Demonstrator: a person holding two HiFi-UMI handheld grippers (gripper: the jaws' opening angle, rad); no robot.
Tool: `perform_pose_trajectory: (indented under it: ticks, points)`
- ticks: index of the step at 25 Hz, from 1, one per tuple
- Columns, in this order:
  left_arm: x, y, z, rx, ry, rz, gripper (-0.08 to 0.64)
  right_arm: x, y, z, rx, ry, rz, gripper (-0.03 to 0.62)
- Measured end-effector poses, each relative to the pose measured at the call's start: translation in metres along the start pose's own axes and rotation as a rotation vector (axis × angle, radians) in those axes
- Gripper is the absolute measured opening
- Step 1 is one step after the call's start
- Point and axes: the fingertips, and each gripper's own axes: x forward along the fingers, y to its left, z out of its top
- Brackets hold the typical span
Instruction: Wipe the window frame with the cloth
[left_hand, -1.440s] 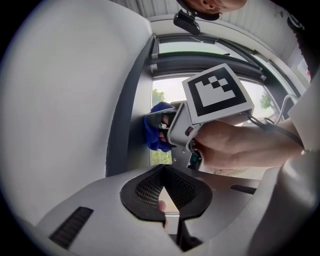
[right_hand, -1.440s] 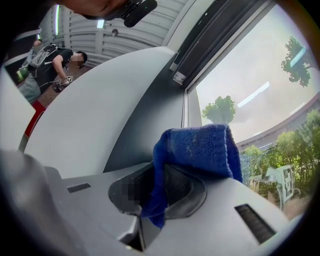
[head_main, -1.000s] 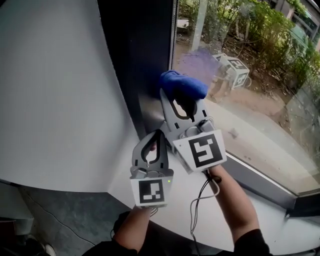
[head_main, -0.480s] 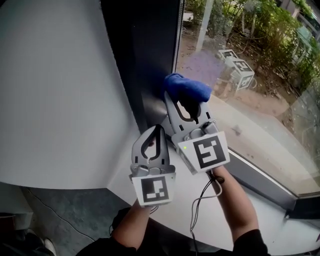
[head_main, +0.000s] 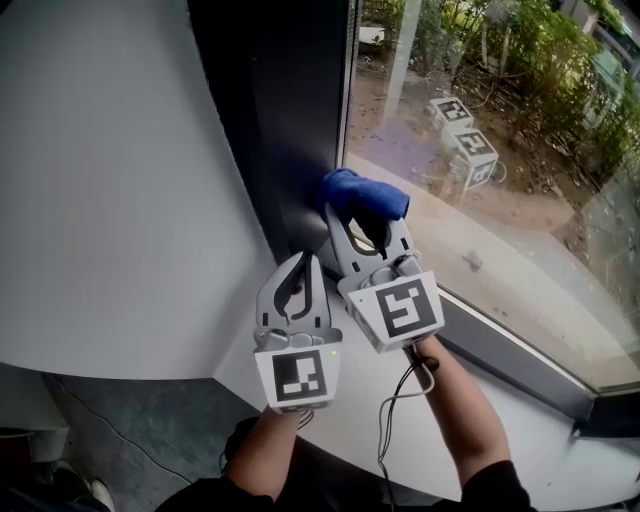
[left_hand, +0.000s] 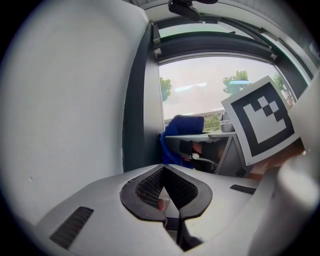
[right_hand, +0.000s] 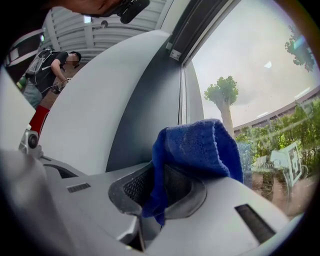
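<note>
Pressing the blue cloth (head_main: 366, 193) flat against the metal is, by my judgement, what matters at this step. Your right gripper (head_main: 362, 218) has its jaws clamped on a fold of the cloth. The bunched end bulges past the tips into the far left bottom corner of the window frame (head_main: 295, 130), where the dark upright meets the lower rail (head_main: 505, 350). Whether the cloth actually touches the frame there, the views don't settle. Lead with the soft bulge, not the hard jaw tips, and tilt so the fabric drags behind the stroke. Your left gripper (head_main: 302, 268) sits just left of the right one and nearer to you, jaws together on nothing, over the white sill (head_main: 540, 440). It has no part in the wipe, so hold it low and out of the way.

For room, the curved white wall (head_main: 100, 200) closes off the left, and the glass (head_main: 470, 150) lies right beside the upright, so the corner is tight. Your open runs are up along the upright, and to the right and nearer along the lower rail. The cable (head_main: 383, 432) hanging from the right gripper trails over the sill, so mind it doesn't snag if you sweep right.
</note>
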Motion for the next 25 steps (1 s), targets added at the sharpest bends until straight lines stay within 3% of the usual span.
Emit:
perform_pose_trajectory:
  ticks: [5,11,20,25]
  points:
    - [-0.005,-0.003,-0.011,0.016,0.002,0.006,0.005,-0.007,0.005,-0.022,0.035,0.021,-0.002,0.040]
    - [-0.005,-0.001,-0.012,0.008,0.014,0.016,0.005,-0.012,0.006,-0.051,0.126,0.163,-0.012,0.040]
    - [-0.003,-0.003,-0.013,0.047,0.028,0.013,0.005,-0.012,0.012,-0.074,0.152,0.231,0.017,0.040]
    - [-0.002,0.000,-0.018,0.014,0.056,0.026,0.005,-0.016,0.014,-0.095,0.169,0.314,0.032,0.040]
